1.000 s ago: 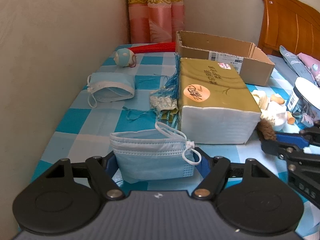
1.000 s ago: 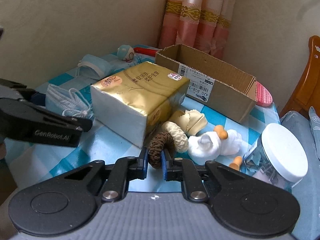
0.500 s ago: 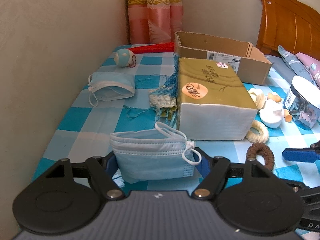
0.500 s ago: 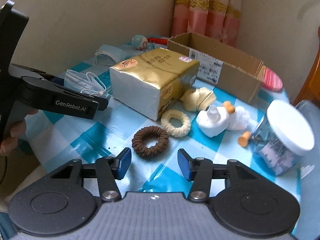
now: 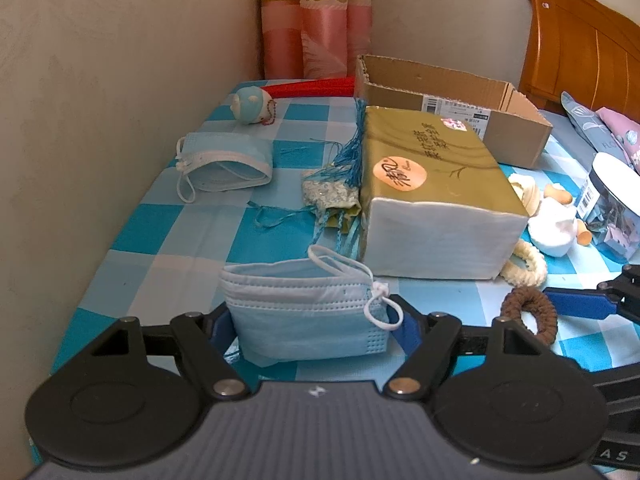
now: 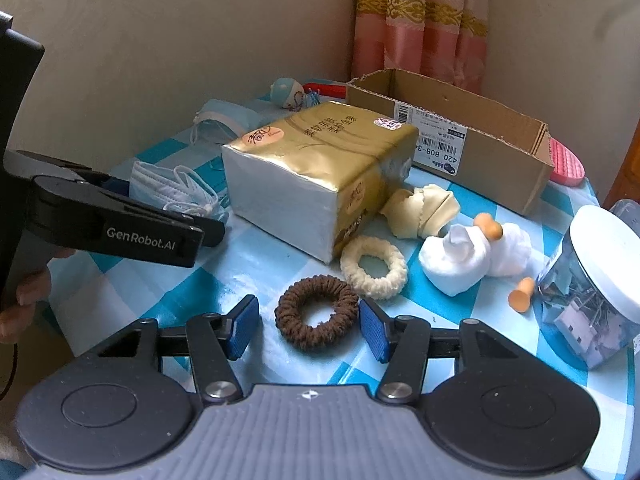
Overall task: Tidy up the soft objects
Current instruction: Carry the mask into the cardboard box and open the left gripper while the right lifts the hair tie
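The left gripper (image 5: 316, 326) has its fingers clamped on a blue face mask (image 5: 306, 314). The right gripper (image 6: 308, 328) has its fingers spread, a brown hair tie (image 6: 316, 311) lying flat on the tabletop (image 6: 256, 264) between them (unheld). The sorting looks mid-way; next, probably carry the mask to the cardboard box (image 5: 452, 110) beyond.

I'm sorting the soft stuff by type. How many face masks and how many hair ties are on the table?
Face masks: 2, near mask and far mask
Hair ties: 2, brown tie and cream tie
Total: 4
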`<action>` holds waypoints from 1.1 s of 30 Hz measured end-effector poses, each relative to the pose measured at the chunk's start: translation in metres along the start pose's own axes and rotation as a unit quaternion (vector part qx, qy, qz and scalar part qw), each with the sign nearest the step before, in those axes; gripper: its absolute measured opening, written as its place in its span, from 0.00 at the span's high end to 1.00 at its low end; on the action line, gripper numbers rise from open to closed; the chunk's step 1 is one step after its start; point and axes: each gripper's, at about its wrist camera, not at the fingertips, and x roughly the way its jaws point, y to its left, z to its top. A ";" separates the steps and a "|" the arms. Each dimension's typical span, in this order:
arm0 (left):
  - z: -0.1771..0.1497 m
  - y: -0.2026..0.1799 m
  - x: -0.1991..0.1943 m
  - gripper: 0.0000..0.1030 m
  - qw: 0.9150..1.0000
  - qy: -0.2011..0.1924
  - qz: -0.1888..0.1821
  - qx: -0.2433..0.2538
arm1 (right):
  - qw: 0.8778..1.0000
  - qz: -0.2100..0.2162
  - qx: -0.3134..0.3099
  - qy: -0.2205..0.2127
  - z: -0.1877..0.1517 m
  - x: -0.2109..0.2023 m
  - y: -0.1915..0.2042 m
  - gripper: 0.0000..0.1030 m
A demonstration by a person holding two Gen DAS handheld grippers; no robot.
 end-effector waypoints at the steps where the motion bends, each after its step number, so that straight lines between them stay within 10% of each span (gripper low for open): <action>1: 0.000 0.000 0.000 0.26 1.000 0.000 -0.001 0.000 | 1.000 0.000 0.001 -0.001 0.000 0.000 0.000 0.42; 20: 0.024 0.004 -0.049 0.27 0.998 0.022 -0.035 0.056 | 1.000 -0.020 -0.011 -0.013 0.004 -0.031 0.004 0.56; 33: 0.118 -0.031 -0.043 0.27 0.992 -0.029 -0.079 0.092 | 0.998 -0.039 -0.006 -0.056 0.034 -0.063 -0.031 0.56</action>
